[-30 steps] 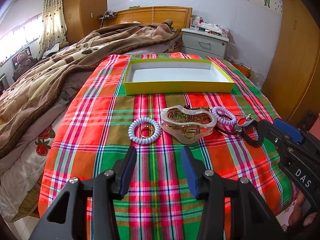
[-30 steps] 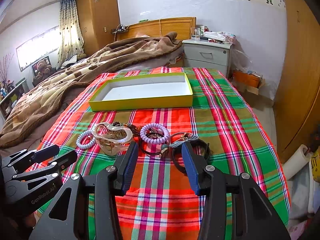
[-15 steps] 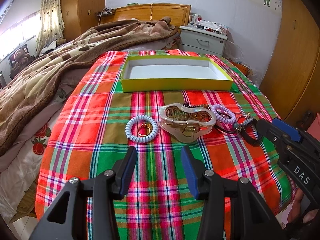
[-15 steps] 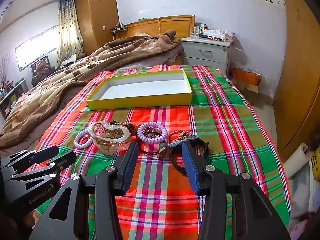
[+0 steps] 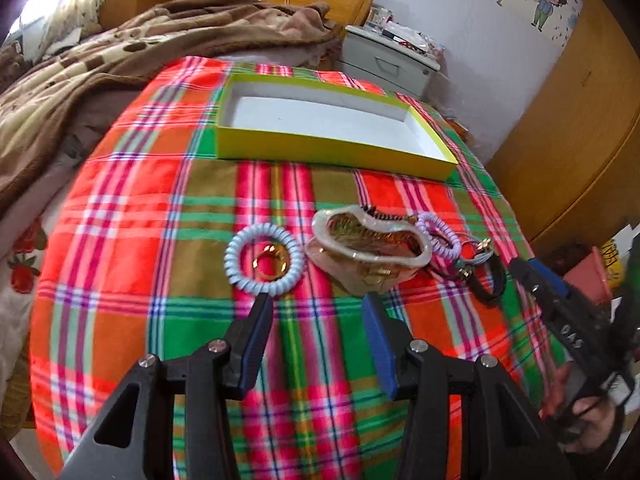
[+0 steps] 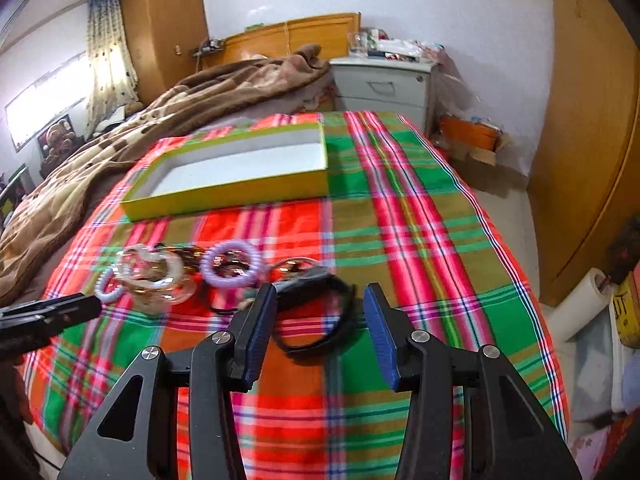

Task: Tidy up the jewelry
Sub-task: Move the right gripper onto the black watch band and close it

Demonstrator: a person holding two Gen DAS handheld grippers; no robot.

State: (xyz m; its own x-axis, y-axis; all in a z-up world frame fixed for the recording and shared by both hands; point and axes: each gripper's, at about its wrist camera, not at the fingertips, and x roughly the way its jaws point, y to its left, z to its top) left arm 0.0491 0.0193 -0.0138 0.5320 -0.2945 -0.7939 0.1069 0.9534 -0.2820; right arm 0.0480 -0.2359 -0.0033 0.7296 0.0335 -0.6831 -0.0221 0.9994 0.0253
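Note:
Jewelry lies in a row on the plaid cloth (image 5: pixel 132 208). A pale blue spiral band (image 5: pixel 264 258) rings a gold ring (image 5: pixel 272 262). Beside it sit a clear shell-shaped hair claw (image 5: pixel 370 248), a purple spiral band (image 5: pixel 438 234) and a black bracelet (image 5: pixel 488 280). My left gripper (image 5: pixel 316 308) is open just short of the blue band and the claw. My right gripper (image 6: pixel 320 300) is open over the black bracelet (image 6: pixel 320 320), which lies partly between its fingers. Behind the row stands an open yellow-green box (image 5: pixel 320 146), white inside with nothing in it.
A brown blanket (image 5: pixel 100 52) is heaped at the left and back of the bed. A grey nightstand (image 6: pixel 384 84) stands behind the bed, and wooden wardrobe doors (image 6: pixel 592 140) stand on the right. The bed's right edge drops to the floor with clutter (image 6: pixel 624 312).
Both grippers have moved forward and dipped toward the jewelry row. The black bracelet now lies between the right fingers. Both stay open; nothing was picked up.

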